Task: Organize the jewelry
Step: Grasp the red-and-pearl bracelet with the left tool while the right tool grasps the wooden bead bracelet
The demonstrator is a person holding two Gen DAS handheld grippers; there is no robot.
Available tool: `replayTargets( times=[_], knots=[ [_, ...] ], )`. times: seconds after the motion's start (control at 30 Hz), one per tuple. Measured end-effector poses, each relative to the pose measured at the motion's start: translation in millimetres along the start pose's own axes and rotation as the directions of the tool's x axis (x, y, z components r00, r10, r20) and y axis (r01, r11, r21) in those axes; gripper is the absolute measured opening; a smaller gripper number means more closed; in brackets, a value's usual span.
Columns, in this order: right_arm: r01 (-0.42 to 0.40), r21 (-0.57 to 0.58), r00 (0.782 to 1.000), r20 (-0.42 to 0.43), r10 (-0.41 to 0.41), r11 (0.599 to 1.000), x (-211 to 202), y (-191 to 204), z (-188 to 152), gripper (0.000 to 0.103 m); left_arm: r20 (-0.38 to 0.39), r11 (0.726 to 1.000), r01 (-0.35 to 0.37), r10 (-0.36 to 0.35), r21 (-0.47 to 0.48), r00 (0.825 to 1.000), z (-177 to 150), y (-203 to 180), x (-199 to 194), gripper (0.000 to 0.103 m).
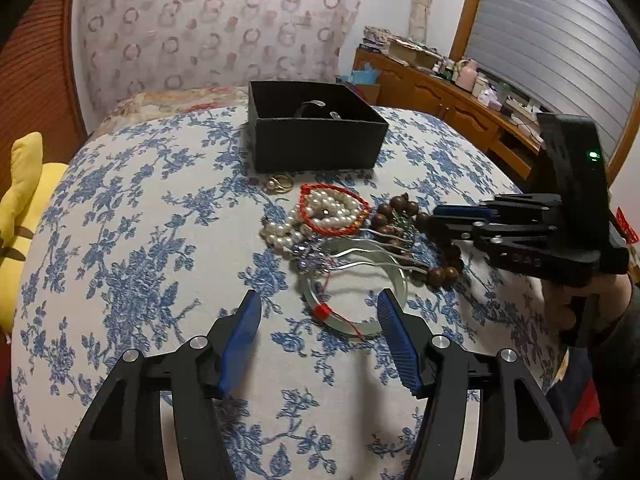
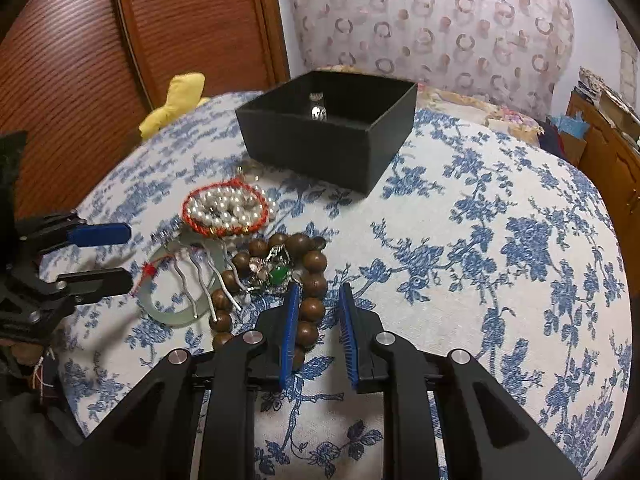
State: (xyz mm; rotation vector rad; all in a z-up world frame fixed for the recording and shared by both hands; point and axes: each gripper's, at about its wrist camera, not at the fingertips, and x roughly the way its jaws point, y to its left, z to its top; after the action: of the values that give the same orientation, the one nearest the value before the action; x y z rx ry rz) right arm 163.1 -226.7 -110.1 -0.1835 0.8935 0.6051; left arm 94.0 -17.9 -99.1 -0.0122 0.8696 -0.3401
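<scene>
Left wrist view shows my left gripper (image 1: 318, 318) at the bottom of the frame with its blue pads (image 1: 240, 340) standing well apart and nothing pressed between them. The near edge of the pale green bangle (image 1: 356, 326) lies in the gap, close to the right pad, but I do not see the pads pressing on it. A red thread knot (image 1: 322, 312) sits on that bangle.

Behind the bangle, in the middle of the frame, I see the pile of jewelry on the blue flowered cloth (image 1: 140, 248): a pearl strand (image 1: 332, 208) ringed by a red cord (image 1: 306, 210), silver hair pins (image 1: 380, 240), and a wooden bead bracelet (image 1: 440, 272). A gold ring (image 1: 280, 184) lies just in front of the black box (image 1: 316, 148), which is open and holds a silver bracelet (image 1: 316, 108).

My right gripper (image 2: 318, 292) is at the bottom centre of the right wrist view. Its jaws are only a little open, and they grip nothing. The left pad (image 2: 290, 332) is just beside the wooden beads; whether it touches them I cannot tell. A green stone pendant (image 2: 278, 276) lies inside the bead loop. A yellow cloth (image 2: 176, 104) lies at the upper left.
</scene>
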Motion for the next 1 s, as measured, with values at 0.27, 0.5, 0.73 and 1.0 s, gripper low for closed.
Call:
replayTargets(
  times=[0.27,0.5,0.73,1.0],
  knots=[
    [0.068,-0.046,0.997,0.049,-0.066,0.997,-15,1,-9,0.015,-0.022,1.0,0.008,-0.008,0.004,1.0,-2,-7,8,0.052],
    [0.093,-0.031,0.989,0.119,-0.088,0.995,-46,-7,-17,0.015,-0.01,1.0,-0.002,0.002,0.0,1.0,7,-6,10,0.05],
    [0.104,-0.008,0.978,0.181,-0.101,0.995,-62,-9,-18,0.015,0.009,1.0,-0.019,0.019,0.017,1.0,30,-5,16,0.05],
    [0.107,-0.03,0.975,0.196,-0.099,0.994,-66,0,-15,0.015,-0.006,0.995,0.069,-0.07,-0.076,0.998,62,17,35,0.033]
  ],
)
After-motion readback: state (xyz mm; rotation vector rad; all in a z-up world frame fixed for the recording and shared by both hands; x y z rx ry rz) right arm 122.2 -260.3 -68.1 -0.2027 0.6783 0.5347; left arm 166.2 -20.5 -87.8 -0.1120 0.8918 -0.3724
